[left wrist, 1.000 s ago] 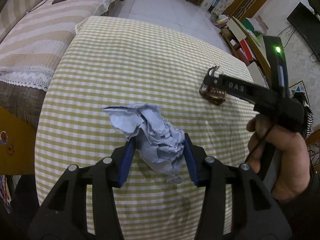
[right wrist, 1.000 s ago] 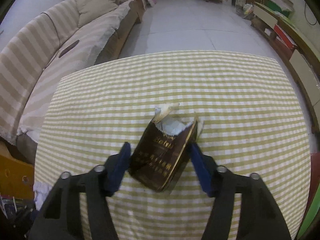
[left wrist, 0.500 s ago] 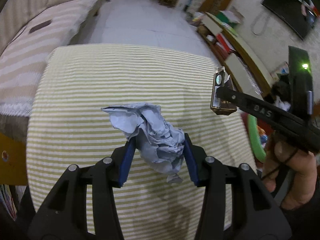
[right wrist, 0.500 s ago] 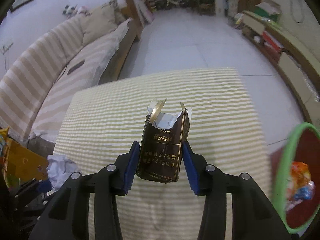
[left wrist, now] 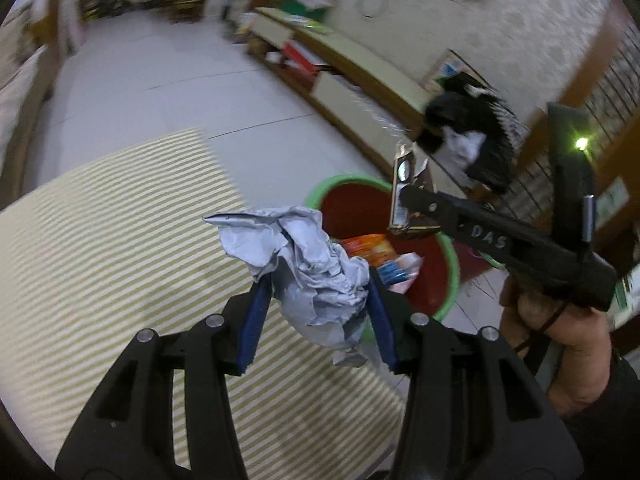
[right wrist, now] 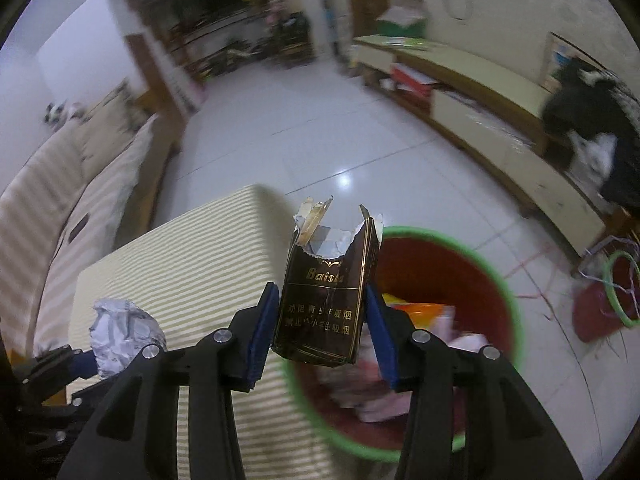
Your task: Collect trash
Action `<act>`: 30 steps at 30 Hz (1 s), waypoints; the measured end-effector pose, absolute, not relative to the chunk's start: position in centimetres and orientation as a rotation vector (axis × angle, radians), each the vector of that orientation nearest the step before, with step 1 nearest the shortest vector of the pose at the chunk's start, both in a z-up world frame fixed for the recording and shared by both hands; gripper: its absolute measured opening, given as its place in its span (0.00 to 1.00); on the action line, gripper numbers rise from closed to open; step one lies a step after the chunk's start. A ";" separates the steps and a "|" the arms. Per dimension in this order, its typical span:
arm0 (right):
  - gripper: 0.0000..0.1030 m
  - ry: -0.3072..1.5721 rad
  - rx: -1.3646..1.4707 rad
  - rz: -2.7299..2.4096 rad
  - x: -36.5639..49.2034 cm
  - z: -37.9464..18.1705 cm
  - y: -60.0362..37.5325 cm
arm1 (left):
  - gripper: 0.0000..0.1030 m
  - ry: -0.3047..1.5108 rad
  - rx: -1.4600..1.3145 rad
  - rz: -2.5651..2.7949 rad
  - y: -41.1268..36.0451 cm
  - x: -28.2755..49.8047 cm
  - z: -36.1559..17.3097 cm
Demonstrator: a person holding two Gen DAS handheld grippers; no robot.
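Note:
My left gripper [left wrist: 316, 320] is shut on a crumpled ball of pale grey paper [left wrist: 308, 264], held above the table's right edge. A torn dark brown cigarette pack [right wrist: 326, 300] stands upright between the blue pads of my right gripper [right wrist: 322, 328], which is shut on it. The same pack [left wrist: 406, 196] shows in the left wrist view, over the red bin with a green rim [left wrist: 450, 252]. That bin [right wrist: 496, 280] sits on the floor just beyond the table and holds colourful wrappers. The paper ball [right wrist: 124, 328] also appears low on the left in the right wrist view.
The table has a yellow-and-white striped cloth [left wrist: 100, 248]. White floor tiles [right wrist: 312, 136] stretch beyond it. A striped sofa [right wrist: 60, 184] runs along the left, a low TV cabinet [right wrist: 492, 92] along the right wall. A second small green-rimmed bin [right wrist: 608, 300] sits at far right.
Both grippers swung right and rose, from over the tabletop to the table's edge by the bin. The right gripper lifted the pack off the cloth. The paper ball stayed gripped.

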State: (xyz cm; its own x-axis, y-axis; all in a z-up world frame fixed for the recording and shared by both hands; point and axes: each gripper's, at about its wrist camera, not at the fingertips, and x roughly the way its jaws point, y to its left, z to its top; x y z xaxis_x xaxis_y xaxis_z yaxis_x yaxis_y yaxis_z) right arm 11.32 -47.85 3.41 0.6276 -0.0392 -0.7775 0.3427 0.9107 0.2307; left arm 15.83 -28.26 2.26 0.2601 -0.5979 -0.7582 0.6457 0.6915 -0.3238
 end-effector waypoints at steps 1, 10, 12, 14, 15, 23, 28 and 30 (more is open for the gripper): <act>0.42 0.867 0.387 -0.244 10.9 3.3 -49.0 | 0.44 0.998 0.066 -0.866 -29.7 15.8 2.3; 0.60 0.893 0.421 -0.239 9.5 2.2 -53.7 | 0.85 1.001 0.135 -0.936 -37.0 15.2 1.5; 0.66 0.878 0.429 -0.230 9.3 2.4 -53.5 | 0.89 0.996 0.141 -0.921 -36.9 15.0 1.7; 0.71 0.869 0.428 -0.223 9.1 2.6 -53.3 | 0.92 1.001 0.153 -0.897 -36.4 15.0 1.8; 0.72 0.865 0.426 -0.216 9.1 2.8 -53.1 | 0.93 0.999 0.151 -0.880 -35.6 15.1 2.0; 0.87 0.789 0.347 -0.149 8.9 6.5 -47.7 | 0.94 0.931 0.104 -0.723 -28.2 14.4 4.7; 0.91 0.748 0.298 -0.088 8.4 8.7 -42.5 | 0.94 0.889 0.043 -0.588 -21.3 13.2 6.8; 0.93 0.737 0.281 -0.062 8.1 9.4 -40.6 | 0.94 0.876 0.007 -0.534 -18.3 12.5 7.5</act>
